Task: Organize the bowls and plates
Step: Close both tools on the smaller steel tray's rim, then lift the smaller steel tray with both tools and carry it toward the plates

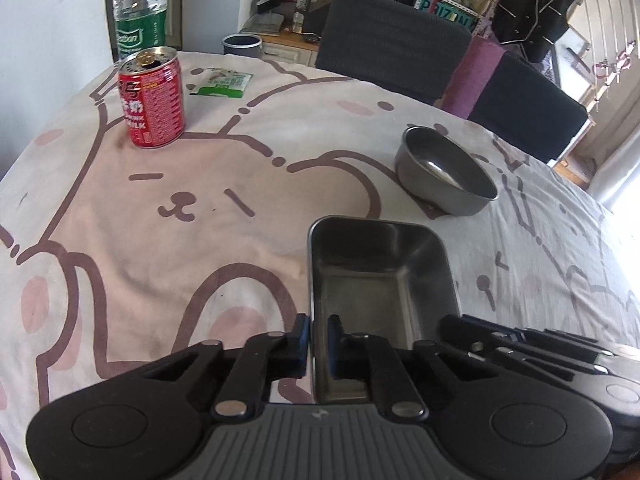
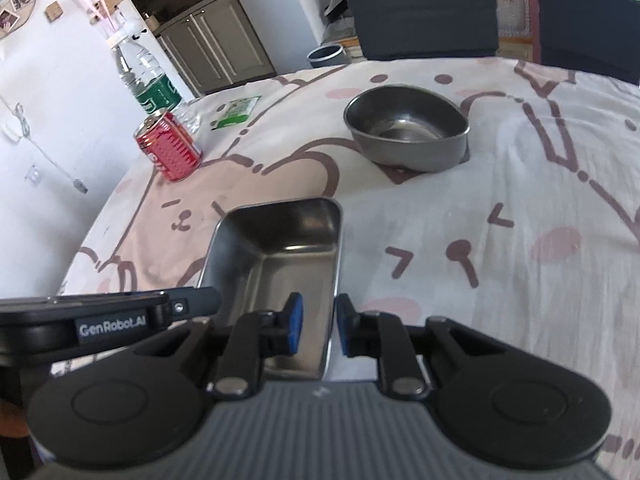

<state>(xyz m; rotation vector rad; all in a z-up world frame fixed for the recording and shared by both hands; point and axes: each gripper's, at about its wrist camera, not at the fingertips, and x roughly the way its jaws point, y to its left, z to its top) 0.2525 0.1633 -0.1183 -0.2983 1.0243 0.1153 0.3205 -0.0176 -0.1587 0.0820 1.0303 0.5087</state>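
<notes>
Rectangular tray [image 1: 376, 280]: a metal, deep-walled container resting on the tabletop [image 1: 160, 240], nearest the viewer, with both claws at its near end.
Left claw [image 1: 319, 346]: clamped on the tray's left wall; one pad lies outside the wall and the other inside, both pressing on the rim.
Right claw [image 2: 318, 326]: set astride the tray's right wall, the left pad inside the tray and the right pad outside; the blue pads stand close about the thin rim, yet a slight gap shows on each side, so firm contact cannot be told.
Round bowl [image 2: 408, 134]: metal, upright and empty, standing on the tabletop beyond the tray and to its right, well apart from it.
Red can [image 1: 154, 98]: upright at the far left of the tabletop, its top open.
Water bottle [image 1: 140, 12]: clear with a green label, just behind the can.
Green packet [image 1: 222, 84]: flat on the cloth, to the right of the can near the far edge.
Tabletop cover: pale cloth printed with cartoon animal outlines in brown and pink.
Chairs [image 1: 396, 40]: two dark seat backs beyond the far edge of the tabletop.
</notes>
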